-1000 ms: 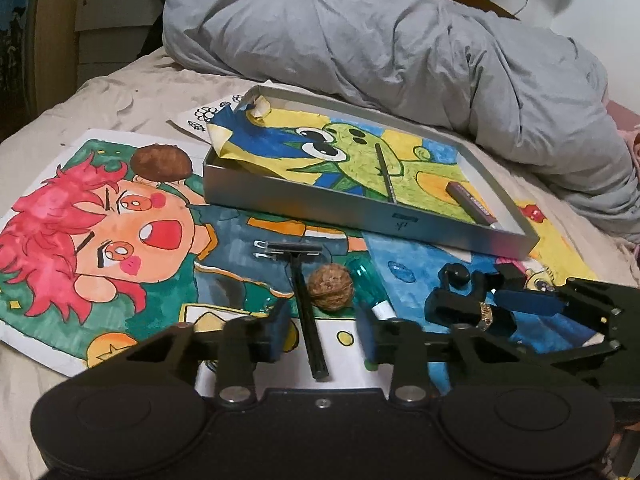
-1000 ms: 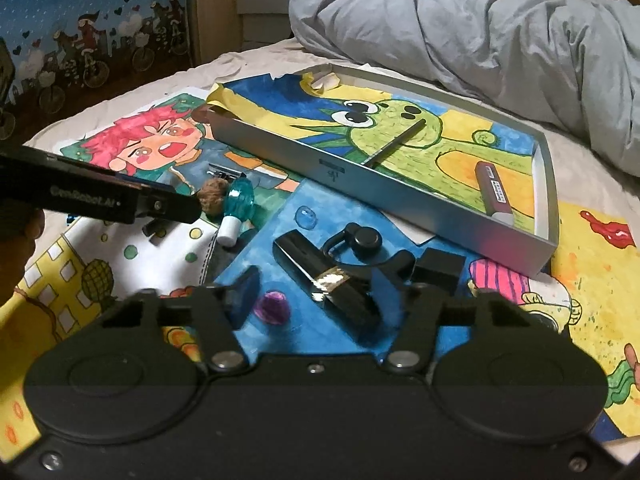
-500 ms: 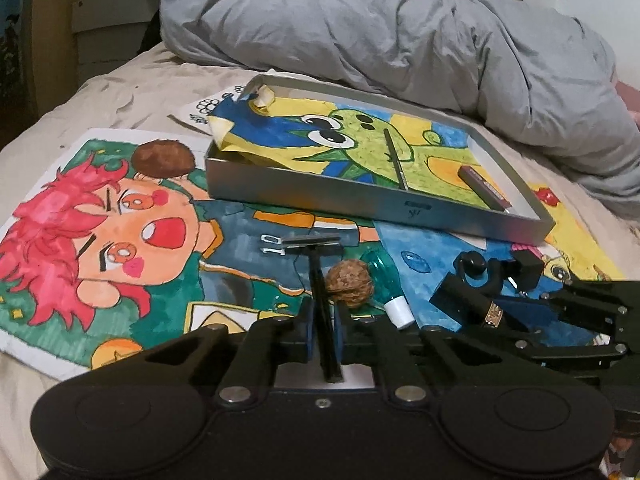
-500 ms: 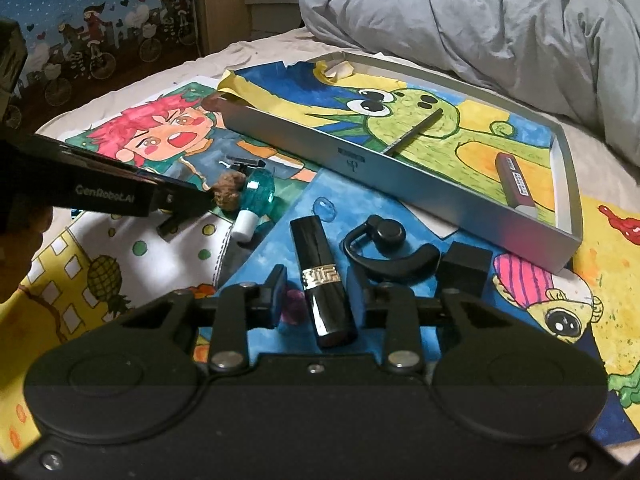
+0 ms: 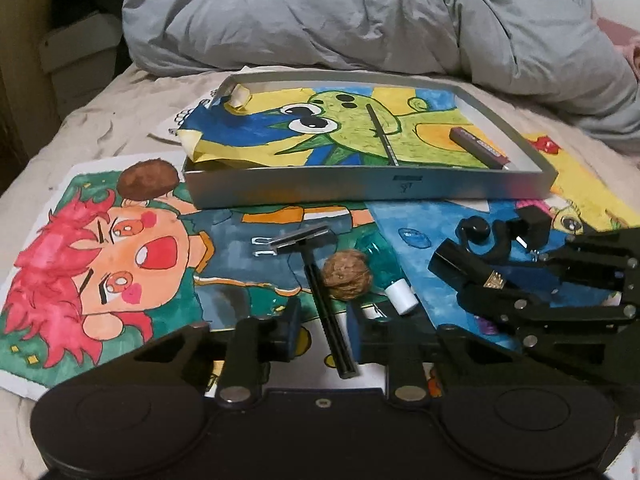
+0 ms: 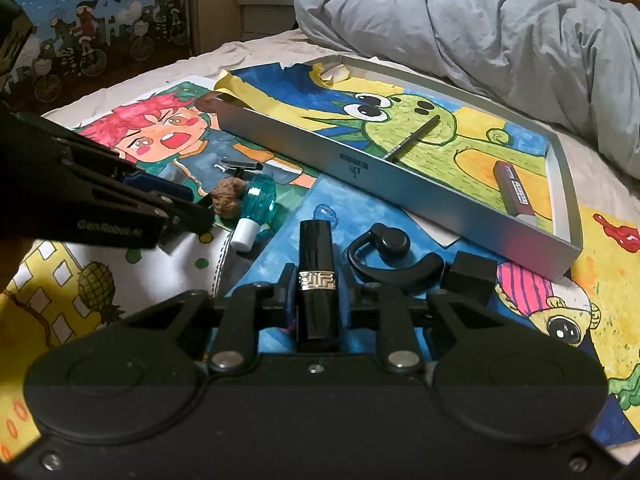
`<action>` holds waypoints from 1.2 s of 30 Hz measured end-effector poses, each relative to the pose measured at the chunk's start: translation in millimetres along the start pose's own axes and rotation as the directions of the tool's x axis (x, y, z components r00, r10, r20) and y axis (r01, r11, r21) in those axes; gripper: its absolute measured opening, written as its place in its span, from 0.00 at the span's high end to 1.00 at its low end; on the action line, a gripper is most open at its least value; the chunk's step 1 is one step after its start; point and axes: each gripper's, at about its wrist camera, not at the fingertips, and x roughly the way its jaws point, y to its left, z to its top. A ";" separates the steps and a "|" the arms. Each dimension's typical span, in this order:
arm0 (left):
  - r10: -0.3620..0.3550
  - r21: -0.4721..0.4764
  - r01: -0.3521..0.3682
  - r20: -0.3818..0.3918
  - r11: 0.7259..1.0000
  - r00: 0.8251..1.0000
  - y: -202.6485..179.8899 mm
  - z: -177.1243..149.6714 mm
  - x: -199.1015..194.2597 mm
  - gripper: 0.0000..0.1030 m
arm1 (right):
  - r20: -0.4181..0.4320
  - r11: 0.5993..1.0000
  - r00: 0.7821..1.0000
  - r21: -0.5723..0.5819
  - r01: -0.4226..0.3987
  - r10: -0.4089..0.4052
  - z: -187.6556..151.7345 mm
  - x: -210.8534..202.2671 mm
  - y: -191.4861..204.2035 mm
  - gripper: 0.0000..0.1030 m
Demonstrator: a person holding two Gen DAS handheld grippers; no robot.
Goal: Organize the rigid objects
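Right gripper (image 6: 317, 300) held low over bed, fingers pinching lipstick (image 6: 316, 280); left gripper (image 5: 322, 322) fingers spread around razor (image 5: 320, 292) handle.

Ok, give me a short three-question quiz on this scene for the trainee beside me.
1. True or false: the right gripper is shut on the black lipstick tube with a gold band.
2. What lies between the fingers of the open left gripper? A brown walnut; B black-handled metal safety razor; C teal plastic bottle.
3. Fill in: the silver rectangular tray holds ___ loose items, a thin dark stick and a maroon bar.
Key: 1 true; 2 B; 3 two.
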 end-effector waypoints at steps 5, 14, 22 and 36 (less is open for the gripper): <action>-0.033 -0.023 0.032 -0.014 0.999 0.999 5.5 1.3 -4.6 0.93 | -0.004 1.000 1.000 0.017 -0.002 0.002 -0.8 -0.9 -2.2 0.86; -0.030 0.015 0.032 -0.091 0.999 0.995 -10.4 -10.0 -20.2 0.93 | -0.023 1.000 1.000 0.008 0.008 -0.008 -5.8 -10.3 2.4 0.86; -0.025 0.008 0.026 -0.097 1.000 0.995 -19.4 -18.9 -26.9 0.87 | -0.038 0.999 0.999 0.037 -0.019 0.020 -10.3 -20.4 2.5 0.86; -0.006 0.040 0.008 -0.036 0.999 0.999 -31.2 -24.1 -25.9 0.93 | -0.004 0.999 1.000 -0.027 -0.020 0.020 -8.0 -16.2 17.3 0.87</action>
